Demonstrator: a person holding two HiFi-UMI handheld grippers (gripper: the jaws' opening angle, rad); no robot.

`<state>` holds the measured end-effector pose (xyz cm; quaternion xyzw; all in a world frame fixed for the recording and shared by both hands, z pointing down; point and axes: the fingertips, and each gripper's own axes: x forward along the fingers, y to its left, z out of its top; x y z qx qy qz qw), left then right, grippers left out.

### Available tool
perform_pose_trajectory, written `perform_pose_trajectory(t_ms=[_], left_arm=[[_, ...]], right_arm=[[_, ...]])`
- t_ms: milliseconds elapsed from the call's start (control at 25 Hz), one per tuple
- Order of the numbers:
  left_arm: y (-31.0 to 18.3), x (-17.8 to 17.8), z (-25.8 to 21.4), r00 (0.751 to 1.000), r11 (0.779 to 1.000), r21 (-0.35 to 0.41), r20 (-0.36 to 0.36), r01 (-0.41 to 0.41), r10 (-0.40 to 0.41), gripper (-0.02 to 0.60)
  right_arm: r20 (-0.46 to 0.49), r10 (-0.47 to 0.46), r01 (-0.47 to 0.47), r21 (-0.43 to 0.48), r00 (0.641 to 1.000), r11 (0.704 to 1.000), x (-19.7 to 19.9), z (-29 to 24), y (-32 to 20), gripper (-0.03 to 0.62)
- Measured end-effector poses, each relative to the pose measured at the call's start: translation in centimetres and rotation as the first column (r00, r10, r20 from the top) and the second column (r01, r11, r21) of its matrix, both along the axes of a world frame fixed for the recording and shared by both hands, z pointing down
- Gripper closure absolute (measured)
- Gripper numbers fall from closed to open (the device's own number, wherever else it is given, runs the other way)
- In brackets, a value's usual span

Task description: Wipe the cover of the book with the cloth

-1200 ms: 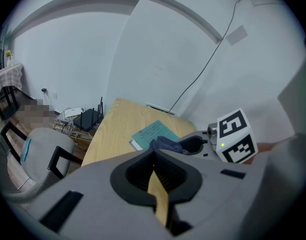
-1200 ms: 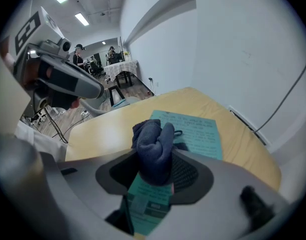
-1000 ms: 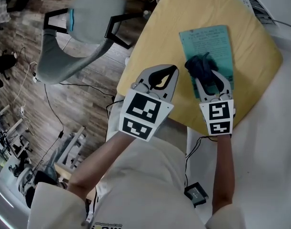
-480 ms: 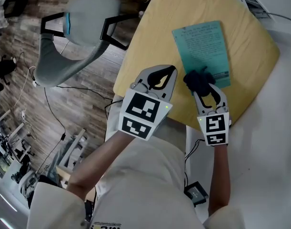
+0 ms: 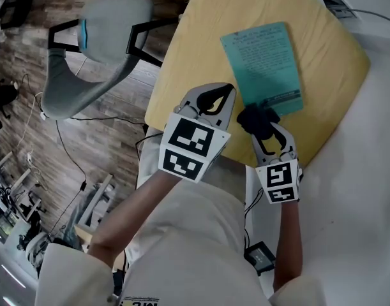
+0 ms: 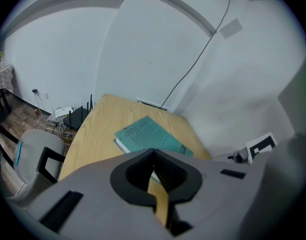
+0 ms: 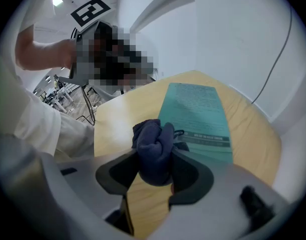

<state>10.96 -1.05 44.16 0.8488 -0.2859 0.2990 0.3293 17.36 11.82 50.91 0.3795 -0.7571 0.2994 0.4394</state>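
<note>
Navy cloth [image 7: 154,151], soft and wadded, is pinched in the right gripper [image 5: 263,127] by the near edge of the thin teal book [image 5: 262,65] lying flat on the wooden table [image 5: 195,56], light and likely to skid, while the left gripper [image 6: 153,154] hangs closed on nothing.

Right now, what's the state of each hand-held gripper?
Left hand-held gripper: closed, empty.
Right hand-held gripper: closed on the dark blue cloth.

Soft cloth [image 7: 154,151], smooth wooden table [image 5: 201,56]
</note>
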Motion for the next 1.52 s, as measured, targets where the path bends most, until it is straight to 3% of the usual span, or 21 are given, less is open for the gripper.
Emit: perform_pose_trajectory(t_ms=[280,760,1200,1520], left_arm=[[0.4,0.0,0.0,1.0,1.0,0.0,0.001,-0.001,0.001,0.571],[-0.7,1.1,3.4,0.999,1.0,-0.007,0.042,-0.024,0.024,0.571],[-1.8,2.6,7.1,0.997,0.999,-0.021,0.059,-0.043,0.045,0.571],[-1.9,2.7,8.0,0.997,0.999,-0.013,0.057,-0.049,0.049,0.571]], right_arm=[[0.022,0.044,-0.045,0.029,0.999,0.999,0.7,-2.5,-0.4,0.405],[0.014,0.116,-0.116,0.207,0.993,0.971,3.6,-4.8,-9.8,0.405],[-0.04,0.041,-0.027,0.305,0.998,0.952,3.4,-3.9,-17.2,0.405],[-0.056,0.03,-0.01,0.325,0.998,0.946,3.6,-3.0,-22.1,0.405]])
